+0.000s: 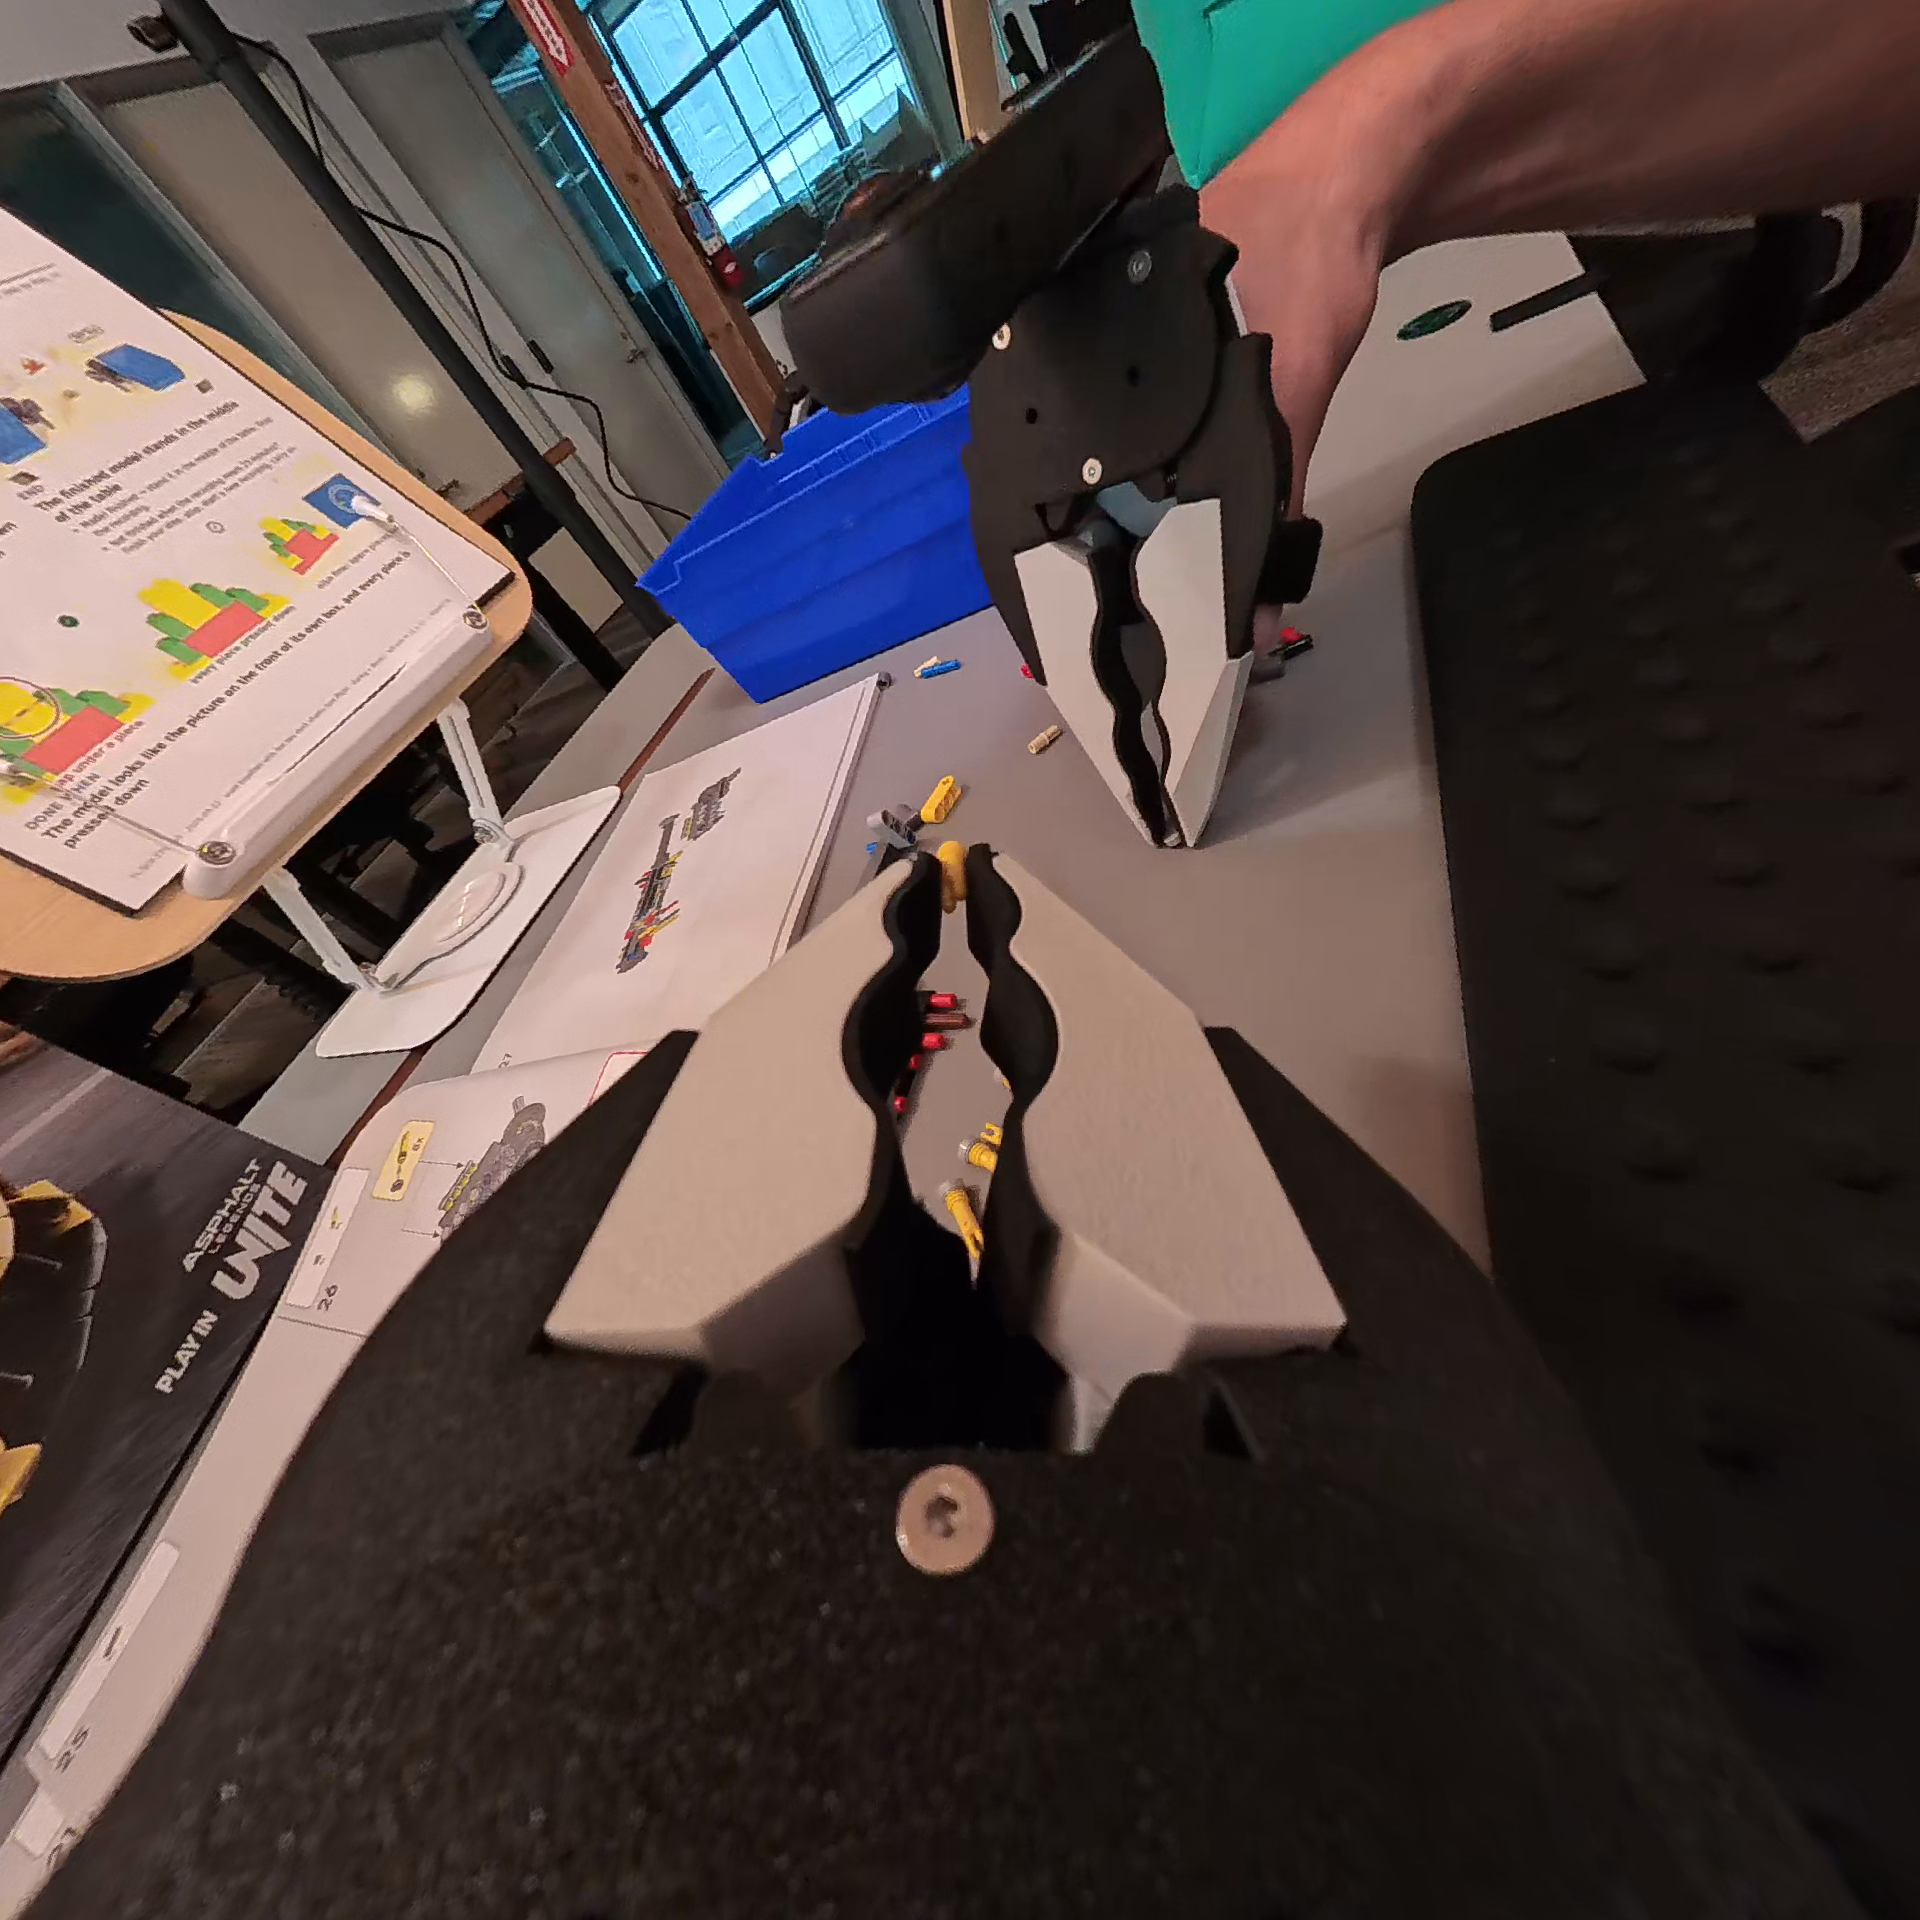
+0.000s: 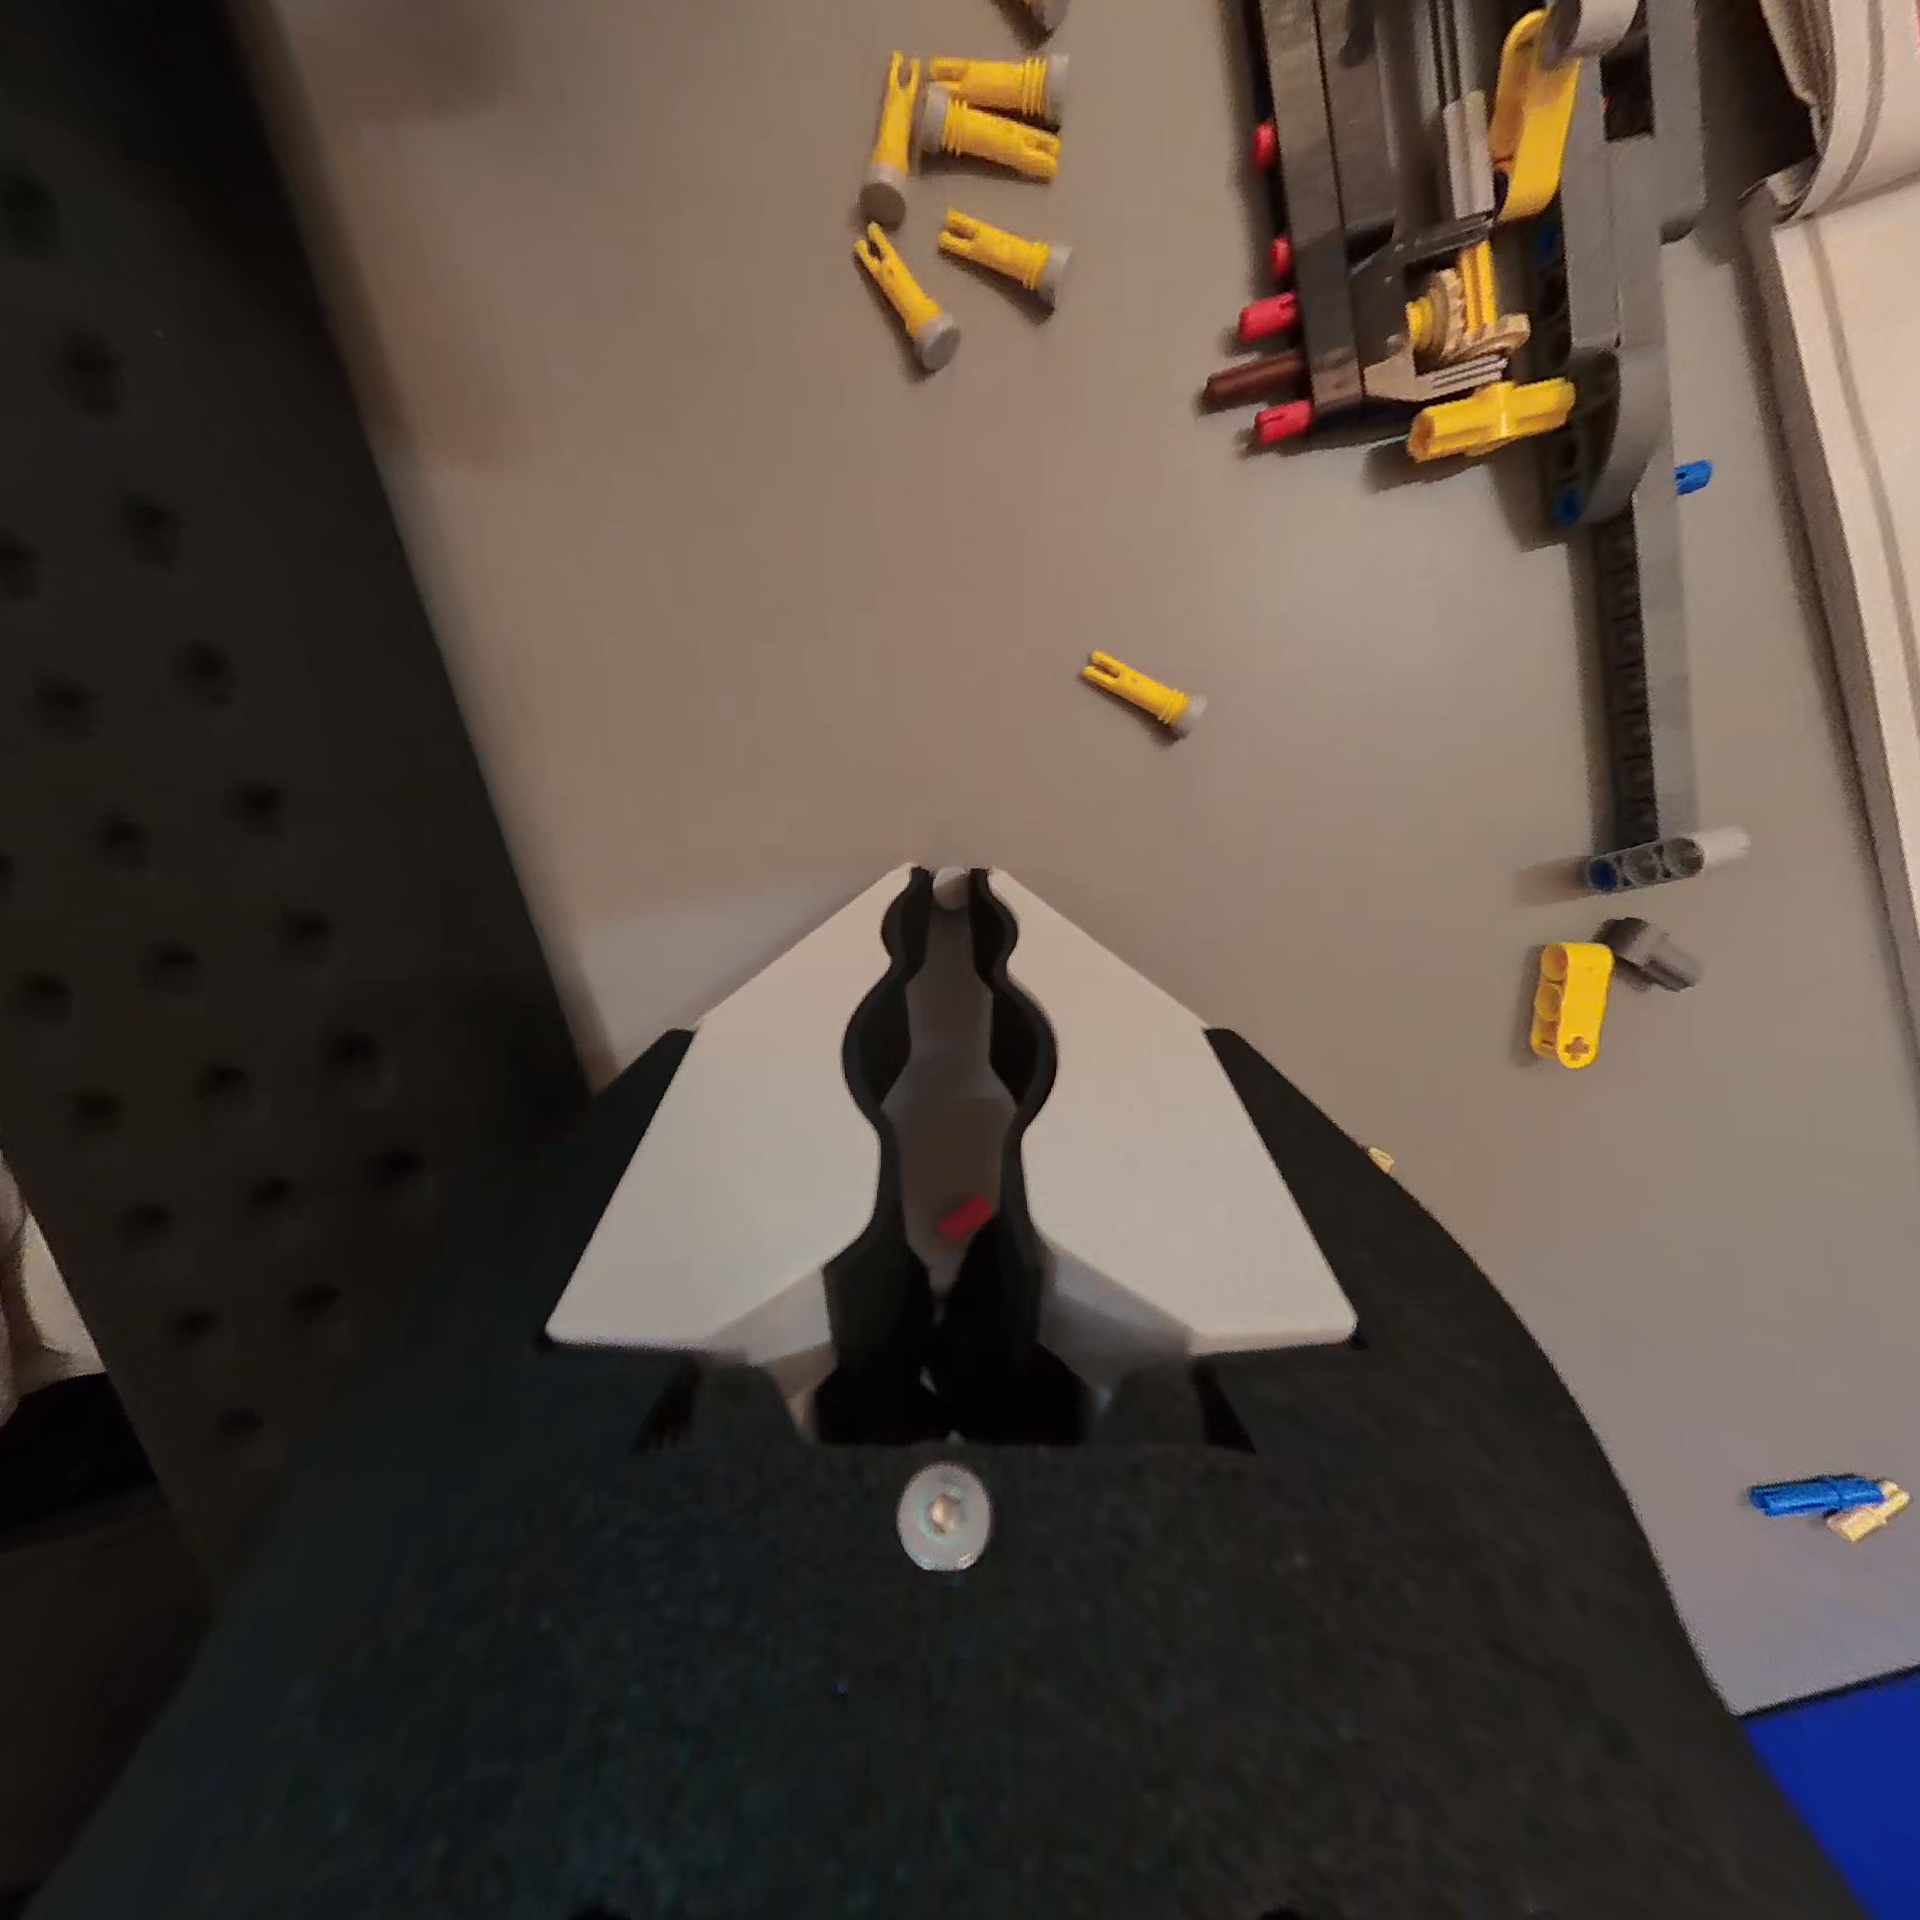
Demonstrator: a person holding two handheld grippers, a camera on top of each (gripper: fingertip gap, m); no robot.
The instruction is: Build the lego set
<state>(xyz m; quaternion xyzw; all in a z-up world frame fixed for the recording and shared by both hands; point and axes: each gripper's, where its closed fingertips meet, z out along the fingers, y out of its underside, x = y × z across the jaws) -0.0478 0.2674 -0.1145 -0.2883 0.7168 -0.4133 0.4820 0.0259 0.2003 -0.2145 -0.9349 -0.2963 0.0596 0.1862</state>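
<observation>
The part-built grey model [image 2: 1455, 312] with red pins and yellow parts lies on the grey table [image 2: 727, 571]. Several loose yellow pins with grey heads [image 2: 977, 135] lie beside it, and one lies apart [image 2: 1143, 694]. My right gripper [image 2: 948, 883] is shut on a small grey-headed pin [image 2: 948, 885], with its tips at the table surface; it also shows in the left wrist view [image 1: 1169, 831]. My left gripper [image 1: 951, 868] hovers over the model, nearly closed on a small yellow piece [image 1: 951, 873]. Red pins [image 1: 940, 1003] show through its gap.
A black studded mat [image 1: 1662, 935] covers the table's right side. A blue bin [image 1: 831, 540], an open instruction booklet [image 1: 727, 862] and a sheet on a stand [image 1: 208, 582] lie to the left. A yellow connector [image 2: 1569, 1003] and a blue pin [image 2: 1813, 1496] lie loose. The grippers' ends are close to 15 centimeters from one another. The left gripper is farther from the yellow connector [image 2: 1569, 1003], some 20 centimeters, than the right, some 11 centimeters. It turns up in the left wrist view [image 1: 941, 799] as well.
</observation>
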